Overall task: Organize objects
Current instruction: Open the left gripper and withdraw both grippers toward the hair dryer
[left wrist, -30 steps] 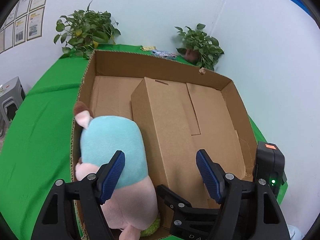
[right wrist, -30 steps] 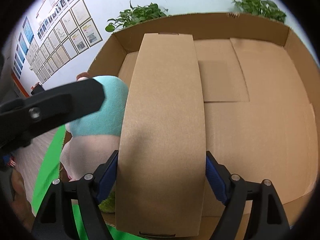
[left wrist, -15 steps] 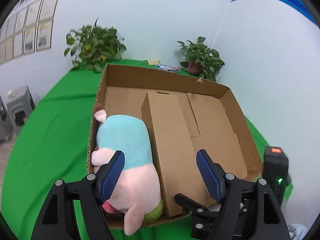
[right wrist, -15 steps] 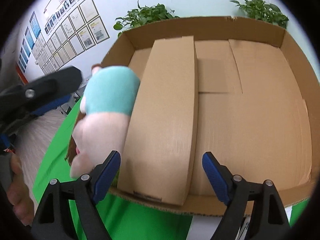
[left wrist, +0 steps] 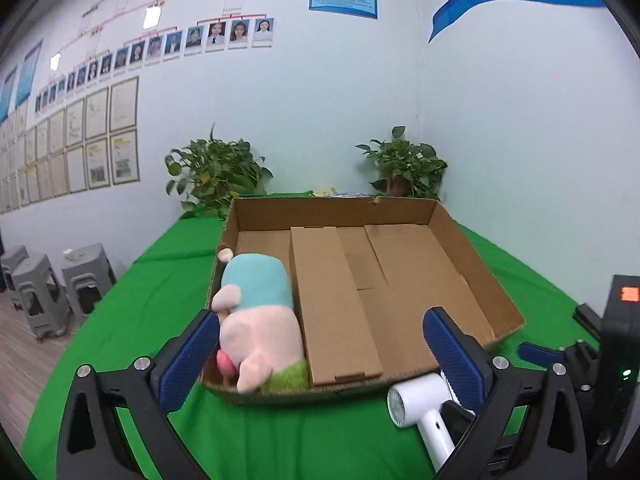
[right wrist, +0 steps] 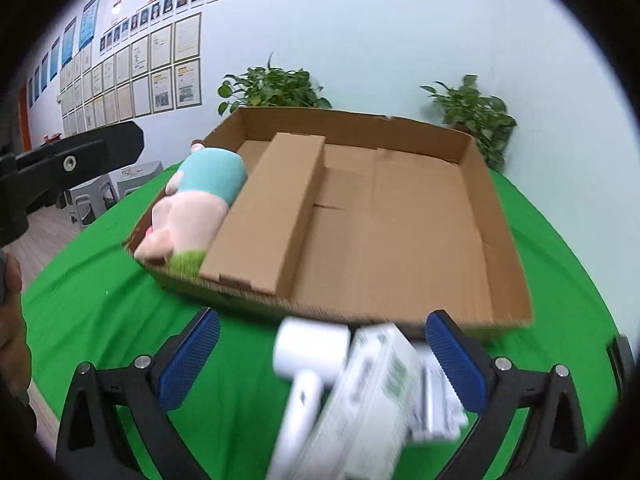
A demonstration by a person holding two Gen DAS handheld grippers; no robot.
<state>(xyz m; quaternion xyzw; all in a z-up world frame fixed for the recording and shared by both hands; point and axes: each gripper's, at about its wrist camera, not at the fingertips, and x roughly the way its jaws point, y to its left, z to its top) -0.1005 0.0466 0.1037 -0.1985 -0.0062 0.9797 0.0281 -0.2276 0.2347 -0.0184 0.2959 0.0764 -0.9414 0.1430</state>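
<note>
Right wrist view, white hair dryer [right wrist: 308,364] and blurred carton [right wrist: 372,396] before tray [right wrist: 504,240], both grippers apart, empty

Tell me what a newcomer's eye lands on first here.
The plush pig in teal, lying along the left wall of the open cardboard tray, with a long closed carton right beside it. Next, the white hair dryer on the green cloth just outside the tray's near edge.

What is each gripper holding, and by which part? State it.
Nothing. The left gripper and the right gripper are both open and empty, right above the white hair dryer.
</note>
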